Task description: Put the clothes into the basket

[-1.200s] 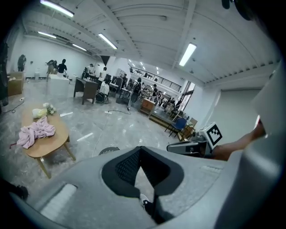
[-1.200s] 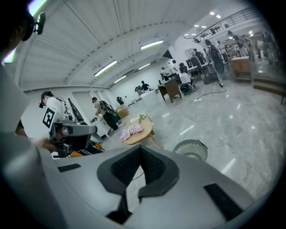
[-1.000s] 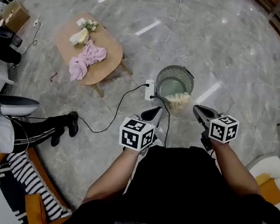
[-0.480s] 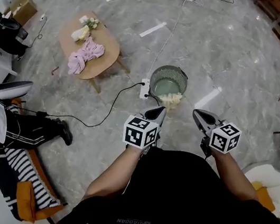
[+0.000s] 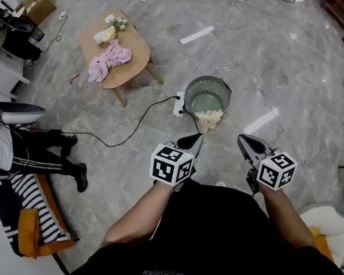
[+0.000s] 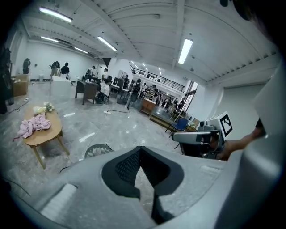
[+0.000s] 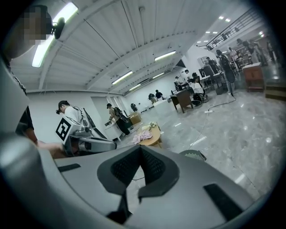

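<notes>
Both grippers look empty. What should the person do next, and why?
Probably step toward the oval wooden table and open a gripper's jaws: the crumpled pink garment lies there, apart from the round grey mesh basket, and the left gripper and right gripper are both shut, holding nothing.

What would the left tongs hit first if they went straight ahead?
Probably the bare floor, just right of the basket. Nothing nearer shows in that line, though depth is hard to judge.
</notes>
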Action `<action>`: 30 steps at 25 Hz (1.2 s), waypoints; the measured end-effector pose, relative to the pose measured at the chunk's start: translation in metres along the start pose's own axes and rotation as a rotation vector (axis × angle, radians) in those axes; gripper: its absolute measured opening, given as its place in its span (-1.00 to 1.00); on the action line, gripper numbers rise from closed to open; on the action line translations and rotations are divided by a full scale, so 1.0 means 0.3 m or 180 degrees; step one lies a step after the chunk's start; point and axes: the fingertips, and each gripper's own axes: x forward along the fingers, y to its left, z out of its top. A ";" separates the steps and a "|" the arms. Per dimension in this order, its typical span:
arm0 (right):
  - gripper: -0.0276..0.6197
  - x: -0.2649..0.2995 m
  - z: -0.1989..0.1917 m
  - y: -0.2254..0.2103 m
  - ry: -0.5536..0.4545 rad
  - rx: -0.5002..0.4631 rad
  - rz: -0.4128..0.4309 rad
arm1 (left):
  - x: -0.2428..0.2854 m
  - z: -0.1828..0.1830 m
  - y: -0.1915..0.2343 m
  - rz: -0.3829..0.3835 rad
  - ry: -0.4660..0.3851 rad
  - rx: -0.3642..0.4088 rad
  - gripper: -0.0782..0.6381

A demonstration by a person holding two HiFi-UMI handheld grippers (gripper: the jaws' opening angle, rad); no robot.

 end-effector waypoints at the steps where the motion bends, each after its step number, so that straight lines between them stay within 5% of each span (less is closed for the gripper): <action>1: -0.87 -0.009 -0.012 0.002 0.0008 -0.0001 0.0013 | -0.001 -0.009 -0.013 0.0011 0.0000 -0.0004 -0.78; 30: -0.87 -0.144 -0.161 0.008 0.0160 -0.0115 0.0217 | -0.019 -0.095 -0.202 0.0199 -0.0037 0.0036 -0.78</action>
